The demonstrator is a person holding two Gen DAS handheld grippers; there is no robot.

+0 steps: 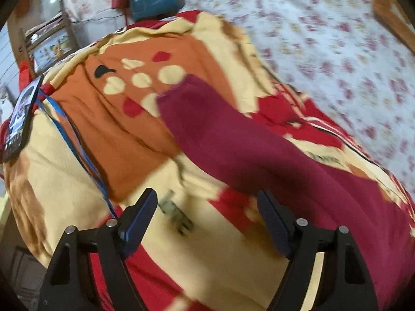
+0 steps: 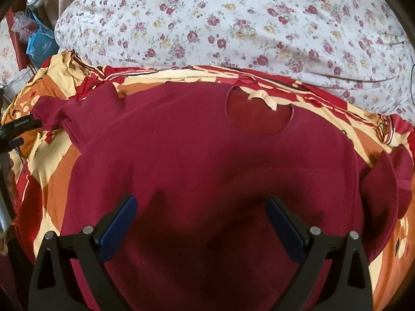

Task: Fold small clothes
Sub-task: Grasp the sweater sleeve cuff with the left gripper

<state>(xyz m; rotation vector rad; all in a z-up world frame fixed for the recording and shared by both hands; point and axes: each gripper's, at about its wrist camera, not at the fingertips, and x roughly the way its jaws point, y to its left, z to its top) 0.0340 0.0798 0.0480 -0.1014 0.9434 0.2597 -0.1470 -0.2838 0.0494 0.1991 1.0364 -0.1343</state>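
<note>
While the maroon shirt [image 2: 197, 155] is lying spread flat on the patterned blanket [image 1: 64, 176], neckline toward the blanket's far edge, we are holding the right gripper [image 2: 202, 204] over its lower middle, jaws apart, gripping nothing. Our left gripper [image 1: 207, 199] is hovering beside its outstretched sleeve [image 1: 207, 129], jaws wide apart with only blanket between them.
</note>
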